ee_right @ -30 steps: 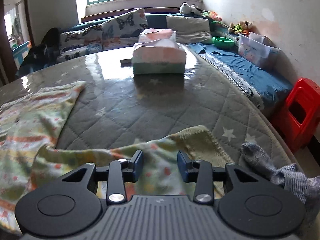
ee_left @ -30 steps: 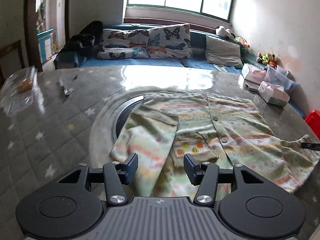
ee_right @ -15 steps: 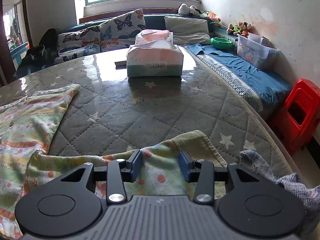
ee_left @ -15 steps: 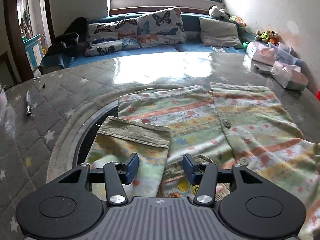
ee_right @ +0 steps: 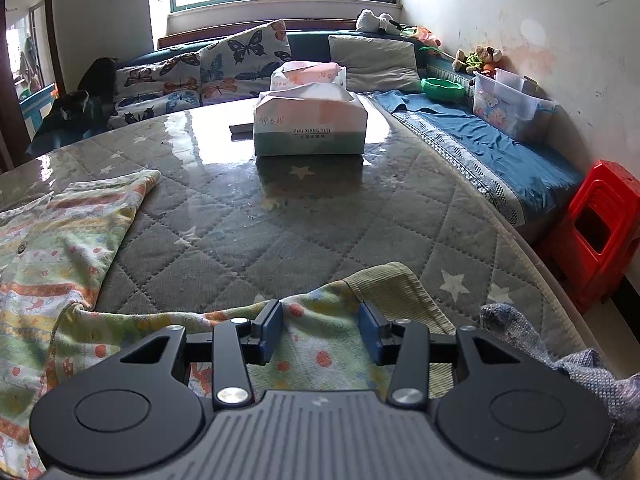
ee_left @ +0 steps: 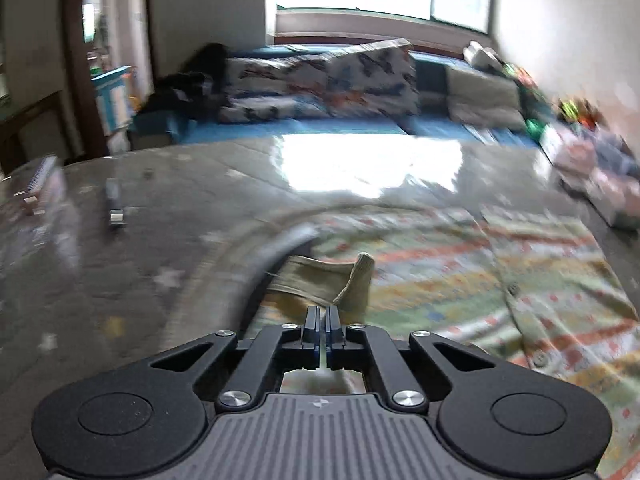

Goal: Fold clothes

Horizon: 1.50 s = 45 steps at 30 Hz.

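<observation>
Left wrist: fingers (ee_left: 310,322) pinch the sleeve cuff (ee_left: 320,280) — right wrist: fingers (ee_right: 272,330) spread, straddling the other cuff (ee_right: 384,292).

Change noted: my left gripper (ee_left: 321,316), jaws formerly apart over the pastel printed cotton shirt (ee_left: 500,280), has advanced to its olive ribbed sleeve cuff (ee_left: 320,280) and snapped closed on it; cuff now bunched and lifted. My right gripper (ee_right: 320,330): jaws slightly wider.

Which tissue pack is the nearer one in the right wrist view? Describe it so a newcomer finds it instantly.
Start at the grey star-quilted table and look toward its far, glossy end. The front tissue pack sits there, white with a teal base band and dark lettering; the second pack behind it shows pink and no lettering.
</observation>
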Available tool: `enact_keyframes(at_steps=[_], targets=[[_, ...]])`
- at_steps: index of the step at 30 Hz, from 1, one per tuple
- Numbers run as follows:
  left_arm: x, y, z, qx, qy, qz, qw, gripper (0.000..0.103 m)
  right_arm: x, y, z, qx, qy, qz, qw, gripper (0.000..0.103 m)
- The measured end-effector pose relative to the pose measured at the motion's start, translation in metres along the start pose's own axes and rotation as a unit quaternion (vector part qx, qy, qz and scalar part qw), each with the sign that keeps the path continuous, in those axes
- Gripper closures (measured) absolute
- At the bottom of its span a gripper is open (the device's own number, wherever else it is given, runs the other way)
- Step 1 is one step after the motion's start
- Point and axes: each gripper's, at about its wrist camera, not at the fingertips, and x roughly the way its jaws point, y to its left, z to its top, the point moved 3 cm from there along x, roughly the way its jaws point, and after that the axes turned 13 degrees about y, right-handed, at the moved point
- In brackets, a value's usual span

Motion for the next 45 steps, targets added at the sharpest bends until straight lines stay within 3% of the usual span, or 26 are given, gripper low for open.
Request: enact_keyframes(at_steps=[5, 9, 15, 18, 21, 26, 32, 34, 36, 37, 45], targets=[[-0.031, 0.054, -0.007, -0.069, -0.028, 0.034, 0.9966, 0.102, -0.001, 0.002, 0.0, -0.004, -0.001, -0.002, 1.0, 0.057], [-0.044, 0.073, -0.019, -0.08, -0.019, 0.023, 0.9963, 0.101, -0.002, 0.005, -0.001, -0.008, -0.002, -0.002, 1.0, 0.055], [-0.044, 0.027, -0.03, -0.013, 0.002, -0.027, 0.9995, 0.097, -0.014, 0.02, 0.0, -0.028, -0.01, 0.005, 1.0, 0.055], [-0.04, -0.004, -0.028, 0.025, 0.012, -0.053, 0.9982, 0.086, -0.021, 0.032, 0.0, -0.044, -0.014, 0.019, 0.999, 0.054], [-0.03, -0.033, -0.023, 0.064, 0.017, -0.058, 0.9961, 0.071, -0.026, 0.047, -0.002, -0.062, -0.017, 0.037, 0.997, 0.054], [-0.001, -0.059, -0.009, 0.083, 0.029, -0.058, 0.9944, 0.07, -0.033, 0.073, -0.008, -0.094, -0.018, 0.066, 0.993, 0.054], [0.027, -0.06, -0.004, 0.078, 0.051, -0.034, 0.9951, 0.071, -0.044, 0.096, -0.012, -0.127, -0.021, 0.095, 0.987, 0.054], [0.029, -0.057, -0.004, 0.08, 0.045, -0.028, 0.9954, 0.078, -0.046, 0.103, -0.015, -0.137, -0.021, 0.103, 0.985, 0.054], [0.029, -0.052, -0.004, 0.077, 0.043, -0.025, 0.9958, 0.095, -0.048, 0.109, -0.018, -0.146, -0.02, 0.109, 0.983, 0.054], [0.029, -0.049, -0.004, 0.073, 0.042, -0.026, 0.9961, 0.097, -0.048, 0.113, -0.02, -0.151, -0.02, 0.112, 0.982, 0.054], [-0.027, 0.017, 0.0, -0.029, -0.023, -0.033, 0.9988, 0.102, -0.057, 0.134, -0.03, -0.18, -0.022, 0.128, 0.975, 0.054]])
